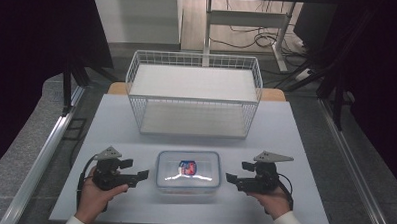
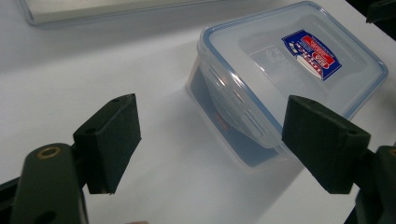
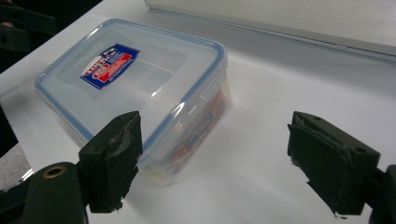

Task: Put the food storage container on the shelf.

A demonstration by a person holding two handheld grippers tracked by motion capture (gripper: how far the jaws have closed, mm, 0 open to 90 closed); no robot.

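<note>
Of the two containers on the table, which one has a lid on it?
The clear plastic food box between the left gripper and right gripper: a blue-rimmed lid with a red-and-blue label covers it. The white wire basket behind it is open-topped.

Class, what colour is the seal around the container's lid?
Blue, around the container's lid; clearest in the right gripper view.

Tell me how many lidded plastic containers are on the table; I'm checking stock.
1. The clear container with the blue-rimmed lid sits at the table's near edge, between the left gripper and the right gripper, in front of the wire basket.
</note>
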